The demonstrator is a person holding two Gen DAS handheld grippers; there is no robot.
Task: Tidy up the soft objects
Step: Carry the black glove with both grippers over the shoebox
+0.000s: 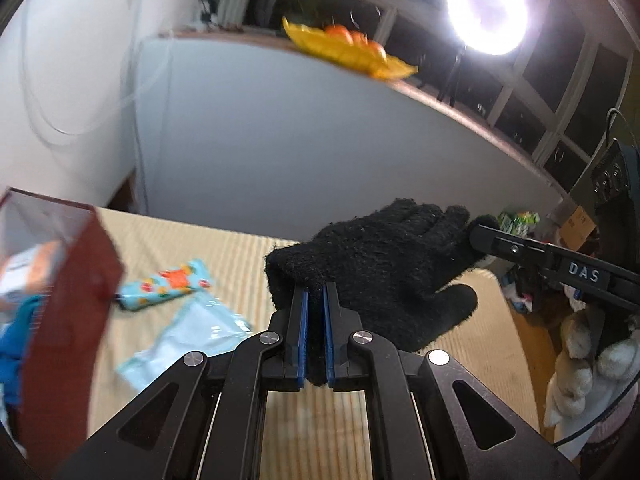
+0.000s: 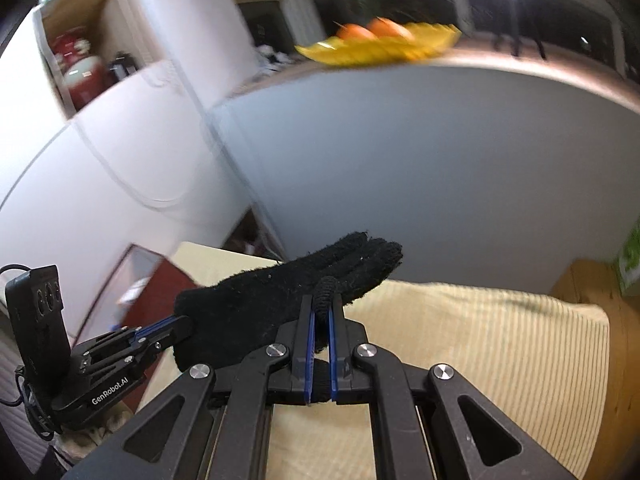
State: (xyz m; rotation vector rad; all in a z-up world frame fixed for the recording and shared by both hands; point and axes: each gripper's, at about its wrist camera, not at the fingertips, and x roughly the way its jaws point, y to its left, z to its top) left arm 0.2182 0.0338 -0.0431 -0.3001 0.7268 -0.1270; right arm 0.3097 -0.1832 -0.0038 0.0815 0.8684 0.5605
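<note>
A black knitted glove (image 1: 384, 256) hangs stretched in the air above the striped beige tablecloth (image 1: 192, 236), held by both grippers. My left gripper (image 1: 315, 292) is shut on the glove's cuff edge, which fills the gap between its blue pads. My right gripper (image 1: 480, 234) comes in from the right and pinches a fingertip of the glove. In the right wrist view my right gripper (image 2: 322, 304) is shut on a dark knitted finger of the glove (image 2: 280, 292), and my left gripper (image 2: 182, 326) holds the cuff end at the lower left.
A red box (image 1: 68, 300) stands at the left with blue cloth (image 1: 12, 344) beside it. On the cloth lie a patterned pouch (image 1: 168, 284) and a pale blue packet (image 1: 192, 336). A yellow dish of oranges (image 1: 348, 50) sits on the ledge behind. White plush (image 1: 580, 360) lies at the right.
</note>
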